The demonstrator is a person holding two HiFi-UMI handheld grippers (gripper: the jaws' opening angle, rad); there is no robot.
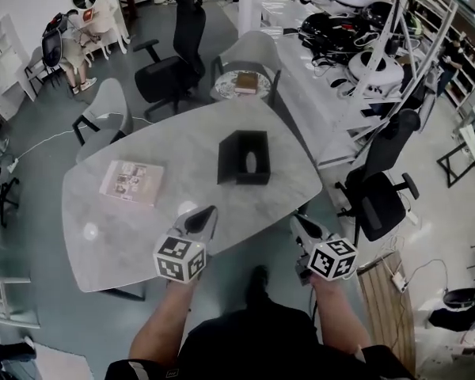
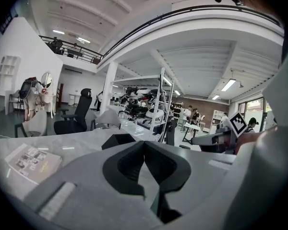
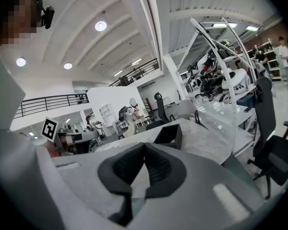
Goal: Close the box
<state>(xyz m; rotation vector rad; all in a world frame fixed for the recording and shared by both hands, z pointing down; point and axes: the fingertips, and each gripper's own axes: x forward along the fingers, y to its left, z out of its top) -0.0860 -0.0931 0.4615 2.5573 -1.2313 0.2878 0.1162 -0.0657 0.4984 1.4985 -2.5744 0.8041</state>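
1. Black box: stands upright on the grey marbled table, straight ahead of both pairs of jaws and well apart from them. No readable print on its sides.
2. Looks squarish and dark-walled, top open, with a pale oval patch inside; not yet closed. In the left gripper view, shows just left of the jaw tips; in the right gripper view, just right of them.
3. Left gripper: jaws shut on each other, pads meeting with nothing between them; held over the table's near edge.
4. Right gripper: jaws likewise shut and empty; held just off the table's near right edge.
5. Booklet: lies flat beyond and to the left of the left jaws; cover print too small to read.
6. Black-and-white square patterns on both grippers' cubes; no lettering legible.
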